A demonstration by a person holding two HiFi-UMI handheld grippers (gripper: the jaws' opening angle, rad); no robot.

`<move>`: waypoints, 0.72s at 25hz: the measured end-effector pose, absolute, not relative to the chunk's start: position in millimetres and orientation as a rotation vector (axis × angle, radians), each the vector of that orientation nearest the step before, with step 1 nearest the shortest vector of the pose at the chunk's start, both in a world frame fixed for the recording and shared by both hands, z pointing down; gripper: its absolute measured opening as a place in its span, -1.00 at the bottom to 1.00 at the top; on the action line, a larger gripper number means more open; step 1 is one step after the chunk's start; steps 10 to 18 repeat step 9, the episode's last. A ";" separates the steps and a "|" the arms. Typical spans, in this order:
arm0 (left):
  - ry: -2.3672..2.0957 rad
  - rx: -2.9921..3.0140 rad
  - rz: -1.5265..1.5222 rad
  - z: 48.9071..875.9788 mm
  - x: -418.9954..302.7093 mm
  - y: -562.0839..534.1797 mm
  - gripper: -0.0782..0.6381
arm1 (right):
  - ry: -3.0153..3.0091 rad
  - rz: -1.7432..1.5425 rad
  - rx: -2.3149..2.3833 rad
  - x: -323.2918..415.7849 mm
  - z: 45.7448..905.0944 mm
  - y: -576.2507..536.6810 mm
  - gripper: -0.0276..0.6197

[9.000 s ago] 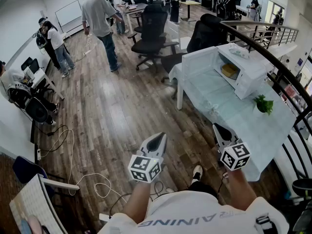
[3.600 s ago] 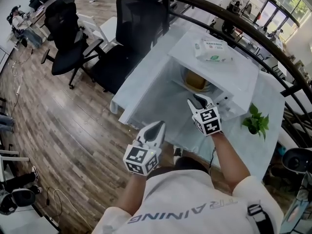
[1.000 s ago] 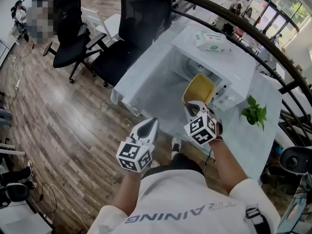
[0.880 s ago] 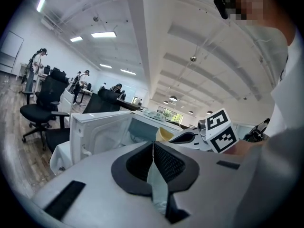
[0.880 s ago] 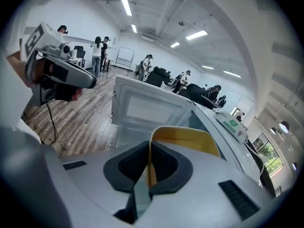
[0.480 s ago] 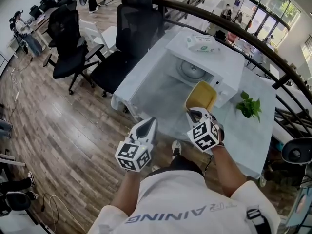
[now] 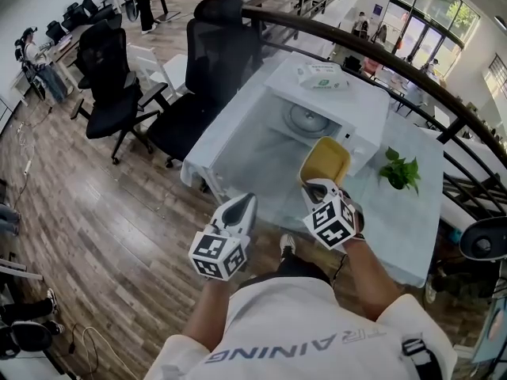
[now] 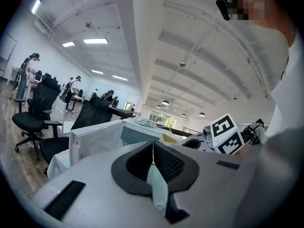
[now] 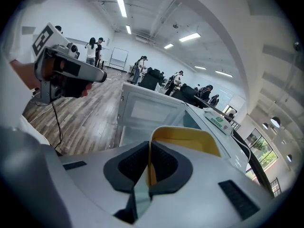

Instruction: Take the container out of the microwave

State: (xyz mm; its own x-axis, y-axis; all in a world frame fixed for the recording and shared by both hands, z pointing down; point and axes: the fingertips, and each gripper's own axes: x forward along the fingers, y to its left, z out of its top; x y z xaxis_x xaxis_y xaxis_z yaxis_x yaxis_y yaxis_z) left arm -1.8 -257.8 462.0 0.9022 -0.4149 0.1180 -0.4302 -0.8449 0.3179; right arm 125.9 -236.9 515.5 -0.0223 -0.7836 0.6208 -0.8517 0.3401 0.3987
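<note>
Wood-floored office surrounded the pale cloth-covered bench [image 7: 400, 212], where I saw the white boxy microwave [image 7: 366, 105] with its door open. My right gripper [image 7: 318, 185] had its jaws clamped on the rim of the yellow rectangular plastic container [image 7: 325, 161], outside the cavity. My left gripper [image 7: 246, 202] had its jaws closed, empty.

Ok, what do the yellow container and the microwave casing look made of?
The yellow container: probably plastic with a matte finish, going by its even colour and the thin rounded rim pinched in the right gripper. The microwave: smooth white casing, either painted metal or plastic; the look leaves that open.
</note>
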 end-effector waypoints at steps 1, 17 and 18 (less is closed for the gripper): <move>-0.624 2.727 0.061 461.8 -1.5 -257.4 -0.68 | -1.803 0.108 1.448 126.4 515.8 -236.5 -0.81; -0.623 2.723 0.058 462.8 -0.8 -254.6 -0.68 | -1.796 0.108 1.431 126.7 518.5 -235.4 -0.81; -0.623 2.723 0.058 462.8 -0.8 -254.6 -0.68 | -1.796 0.108 1.431 126.7 518.5 -235.4 -0.81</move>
